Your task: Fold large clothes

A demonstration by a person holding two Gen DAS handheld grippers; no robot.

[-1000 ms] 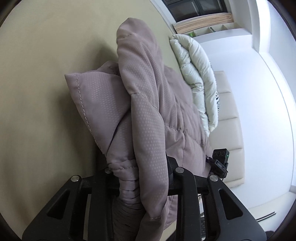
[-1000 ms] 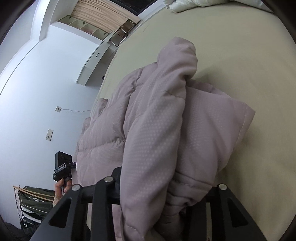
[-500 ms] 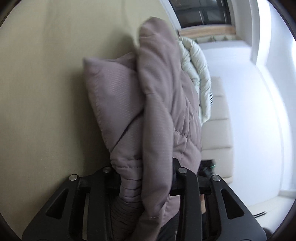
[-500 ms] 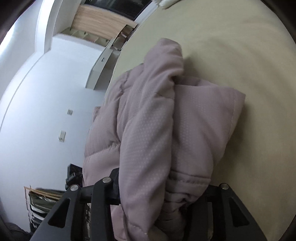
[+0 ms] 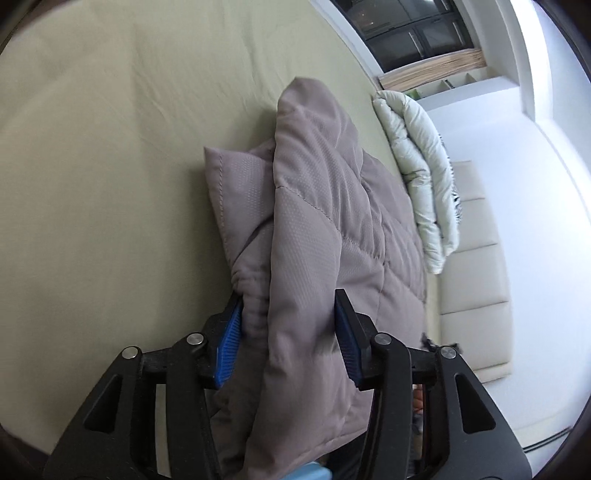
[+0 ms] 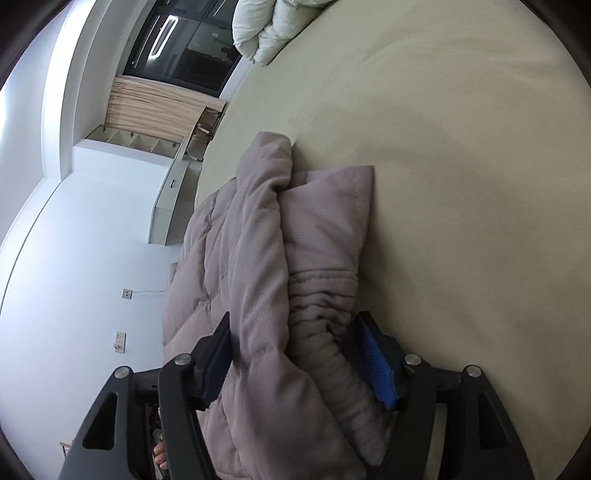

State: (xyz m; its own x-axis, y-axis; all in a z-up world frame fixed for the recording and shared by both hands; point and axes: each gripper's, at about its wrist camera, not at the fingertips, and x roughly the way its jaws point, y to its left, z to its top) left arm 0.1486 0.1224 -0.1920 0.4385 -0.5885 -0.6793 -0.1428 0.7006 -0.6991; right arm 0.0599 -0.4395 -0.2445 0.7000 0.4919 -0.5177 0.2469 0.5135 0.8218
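Observation:
A mauve quilted jacket lies folded over itself on the beige bed, one elastic cuff tucked under the top layer. In the left wrist view my left gripper straddles the near end of the fold. Its jaws are opening, and the blue pads show beside the fabric. The right wrist view has the same jacket bunched between the fingers of my right gripper. Those jaws are opening too, with a dark gap between the gathered cuff and the blue pad.
A pale rolled duvet lies at the bed's far edge, beside a cream padded panel. A dark window and a white wall cabinet stand beyond. The bed sheet spreads wide past the jacket. A person's fingers peek out below.
Both grippers carried the jacket's fold across and set it lower on the bed. Their jaws, tight on the fabric before, have spread so the blue pads now show.

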